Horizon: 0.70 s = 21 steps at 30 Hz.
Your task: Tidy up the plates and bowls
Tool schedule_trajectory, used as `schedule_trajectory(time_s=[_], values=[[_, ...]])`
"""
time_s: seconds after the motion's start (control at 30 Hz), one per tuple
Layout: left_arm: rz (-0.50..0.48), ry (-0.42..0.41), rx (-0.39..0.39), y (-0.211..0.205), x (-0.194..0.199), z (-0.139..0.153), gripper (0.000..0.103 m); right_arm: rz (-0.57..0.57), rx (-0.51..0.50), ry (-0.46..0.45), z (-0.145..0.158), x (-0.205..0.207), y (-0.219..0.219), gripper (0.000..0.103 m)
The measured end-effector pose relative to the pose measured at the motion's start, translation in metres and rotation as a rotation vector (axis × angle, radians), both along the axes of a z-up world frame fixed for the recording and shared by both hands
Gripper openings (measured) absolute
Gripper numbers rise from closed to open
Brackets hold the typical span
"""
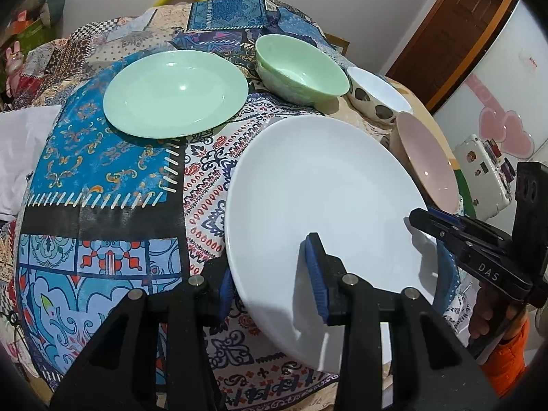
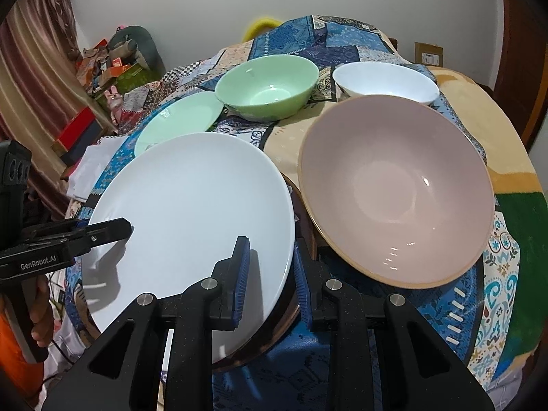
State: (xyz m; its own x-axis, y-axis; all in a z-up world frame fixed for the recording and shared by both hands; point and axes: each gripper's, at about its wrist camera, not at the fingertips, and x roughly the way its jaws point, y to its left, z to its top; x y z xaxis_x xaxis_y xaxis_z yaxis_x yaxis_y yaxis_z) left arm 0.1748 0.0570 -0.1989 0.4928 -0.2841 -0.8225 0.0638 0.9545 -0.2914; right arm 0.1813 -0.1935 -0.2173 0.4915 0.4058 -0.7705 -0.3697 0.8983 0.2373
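Your left gripper (image 1: pixel 270 274) was clamped on the near-left rim of the white plate (image 1: pixel 325 185), one blue pad on top and one beneath, and your right gripper (image 2: pixel 270 274) was clamped on the same plate's opposite rim, so you held it between both tools, tilted above the patchwork tablecloth (image 1: pixel 102 178).

Seen from the left wrist, the white plate filled the centre and ran toward 4 o'clock. The green plate (image 1: pixel 174 92) lay flat on the cloth at 11 o'clock, well apart from the held plate. The pink bowl (image 2: pixel 397 188), with its tan outer rim, sat just beside the white plate; in the right wrist view it was at 3 o'clock. The green bowl (image 1: pixel 301 68) stood at 12 o'clock, close beside the green plate. The white spotted bowl (image 1: pixel 376 96) stood just beside the green bowl, at 1 o'clock. Your orange sleeve (image 1: pixel 510 359) showed at 4 o'clock.
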Motion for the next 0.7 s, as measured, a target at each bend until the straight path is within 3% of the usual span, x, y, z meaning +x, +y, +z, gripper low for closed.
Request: schedule_trajectory(time_s=[0.23,0.7], values=[[0.006,0.010,0.041,-0.002,0.004,-0.005,0.038,-0.006,-0.006,0.003,-0.002,-0.002,-0.001,0.023],[-0.006,0.034,0.046,-0.004,0.007,-0.017,0.038,-0.019,-0.012,-0.004,-0.002,-0.002,-0.005,0.023]])
